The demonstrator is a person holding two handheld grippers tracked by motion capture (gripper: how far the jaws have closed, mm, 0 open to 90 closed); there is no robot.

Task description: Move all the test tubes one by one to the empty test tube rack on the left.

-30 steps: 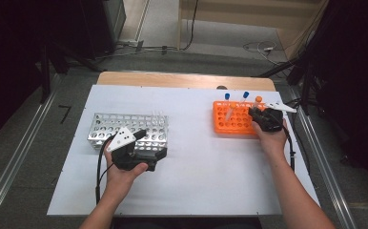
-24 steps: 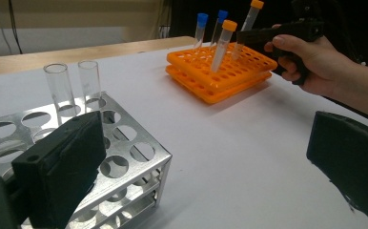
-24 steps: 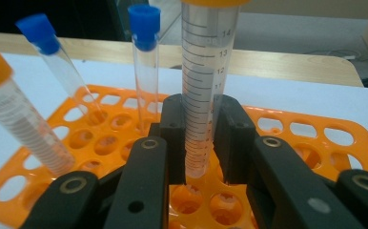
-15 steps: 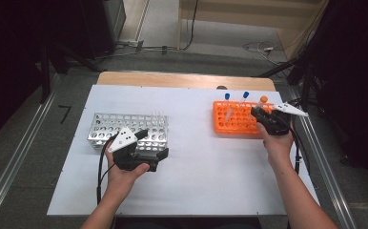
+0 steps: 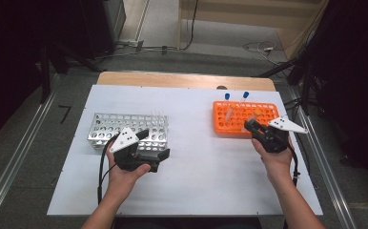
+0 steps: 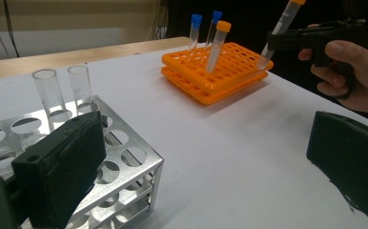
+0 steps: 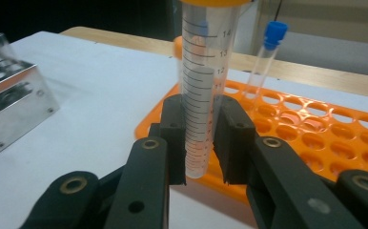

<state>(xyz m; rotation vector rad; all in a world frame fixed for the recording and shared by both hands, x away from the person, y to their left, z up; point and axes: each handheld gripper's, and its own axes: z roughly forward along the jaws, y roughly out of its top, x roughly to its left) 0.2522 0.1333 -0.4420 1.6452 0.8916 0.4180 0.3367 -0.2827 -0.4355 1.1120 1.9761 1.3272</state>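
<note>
right hand-held gripper (image 7: 199,143): clenched on the orange-capped tube (image 7: 203,86), pads on its lower barrel, cap end well above the jaws. Tube stood roughly upright between the pads, tip showing just below them.
tube location: out of the orange rack (image 5: 268,110), held off the rack's near edge. In the left gripper view it leaned, cap tilted away from the holding hand (image 6: 358,67).
left hand-held gripper (image 5: 146,145): released, jaws wide apart, nothing between them. It sat at the near corner of the metal rack (image 6: 125,157), one jaw over the rack's top, the other over bare tabletop (image 5: 201,167).
beyond left gripper: two glass tubes (image 6: 48,93) stood in the metal rack's far holes.
beyond right gripper: two blue-capped tubes (image 5: 234,98) and one more orange-capped tube (image 6: 218,45) stood in the orange rack.
likely step: carrying the tube across to the metal rack.
risk 1: low grip, tall top-heavy tube — could pivot in the pads on a fast swing.
risk 2: tilted tube could catch a hole rim on insertion and shove the metal rack.
risk 3: approach path ran close to the glass tubes; a clip could topple them.
risk 4: left gripper sat open, not bracing the rack.
</note>
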